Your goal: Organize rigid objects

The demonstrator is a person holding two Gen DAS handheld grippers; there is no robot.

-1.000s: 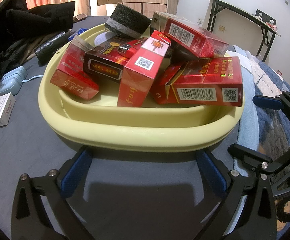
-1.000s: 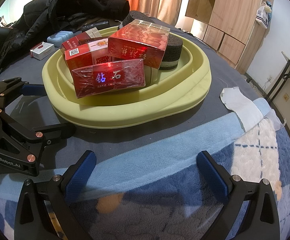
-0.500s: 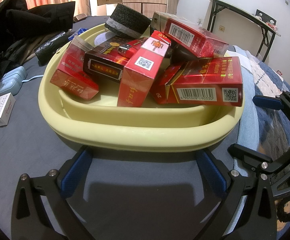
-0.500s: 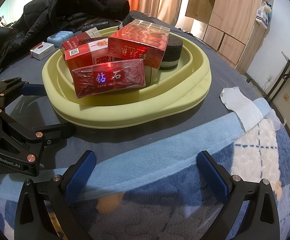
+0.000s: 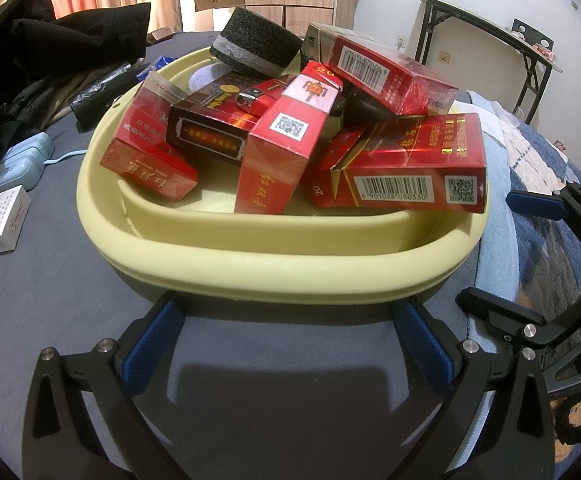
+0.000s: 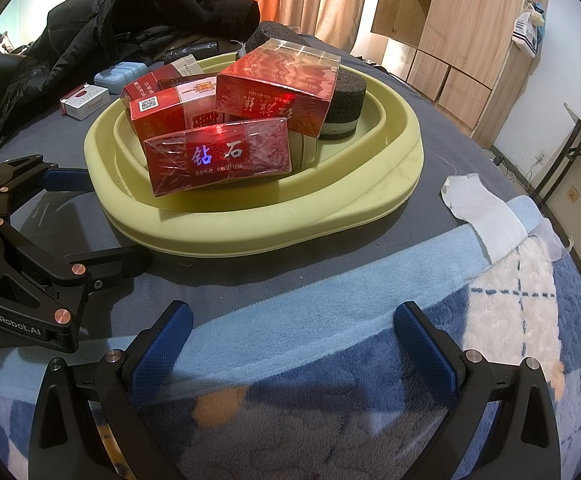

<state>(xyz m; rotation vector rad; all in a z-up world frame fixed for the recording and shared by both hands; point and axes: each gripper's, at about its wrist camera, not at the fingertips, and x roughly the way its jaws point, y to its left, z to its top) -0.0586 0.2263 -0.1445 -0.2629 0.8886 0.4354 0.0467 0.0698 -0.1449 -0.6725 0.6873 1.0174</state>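
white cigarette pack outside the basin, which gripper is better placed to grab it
Left. The white pack lies on the left gripper's side; the right gripper sits across the yellow basin from it. Both are open, empty.

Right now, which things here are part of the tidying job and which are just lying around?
Job: yellow basin, red boxes, black box, dark foam block, white pack.
Lying about: black jacket, blue case, white cloth, blanket.

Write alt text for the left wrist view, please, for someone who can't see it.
A yellow basin heaped with red boxes and a dark sponge sits on a grey bedspread. The left gripper has open, empty jaws just short of it; a white box lies at left.
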